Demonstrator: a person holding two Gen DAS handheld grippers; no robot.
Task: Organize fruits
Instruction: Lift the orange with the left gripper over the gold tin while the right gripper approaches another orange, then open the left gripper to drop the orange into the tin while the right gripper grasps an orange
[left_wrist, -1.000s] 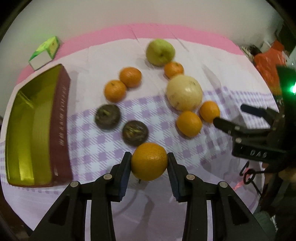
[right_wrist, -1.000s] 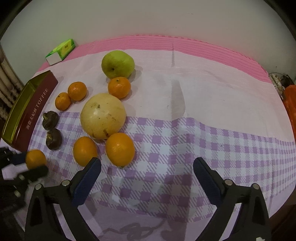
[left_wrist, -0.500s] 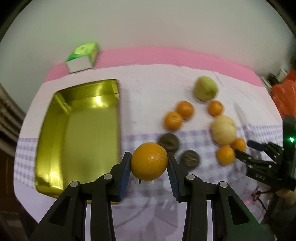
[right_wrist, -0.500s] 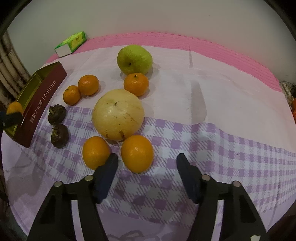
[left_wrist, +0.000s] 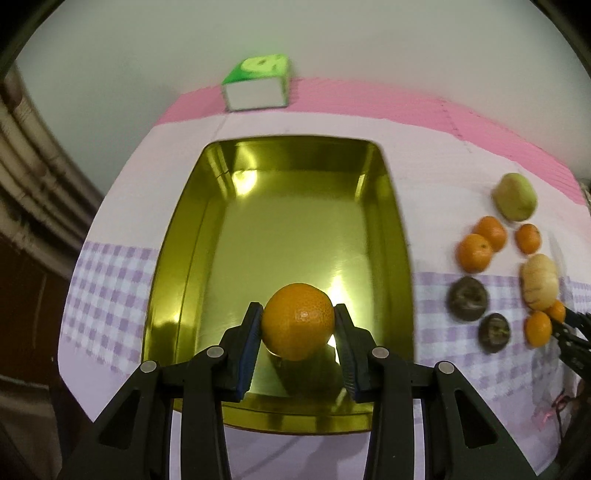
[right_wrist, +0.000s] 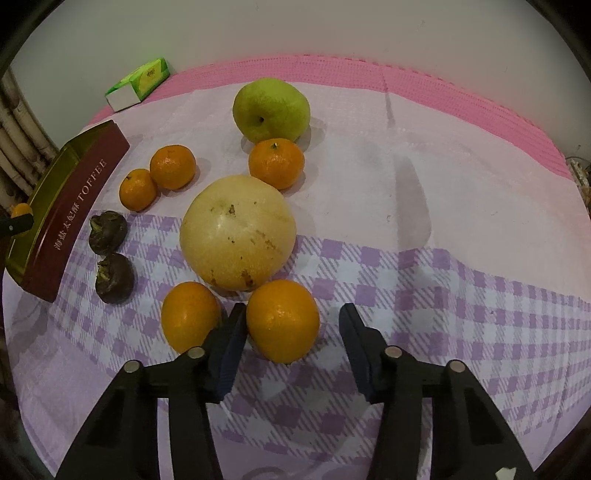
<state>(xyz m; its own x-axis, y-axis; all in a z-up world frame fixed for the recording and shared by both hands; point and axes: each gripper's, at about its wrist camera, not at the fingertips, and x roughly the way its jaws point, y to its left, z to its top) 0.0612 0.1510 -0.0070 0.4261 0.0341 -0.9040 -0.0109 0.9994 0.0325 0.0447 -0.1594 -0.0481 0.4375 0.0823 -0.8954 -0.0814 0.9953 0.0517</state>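
Each claw (right_wrist: 291, 341) — black arms, silver round bolts, dark blue pads (left_wrist: 248, 347).

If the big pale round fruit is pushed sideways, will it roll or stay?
The pale round fruit looks nearly spherical, so it would probably roll. It seems heavy for the gripper. Two oranges sit close against it and may be knocked away.

"TOFFEE" after Chinese characters on the maroon tin side (right_wrist: 74, 206)
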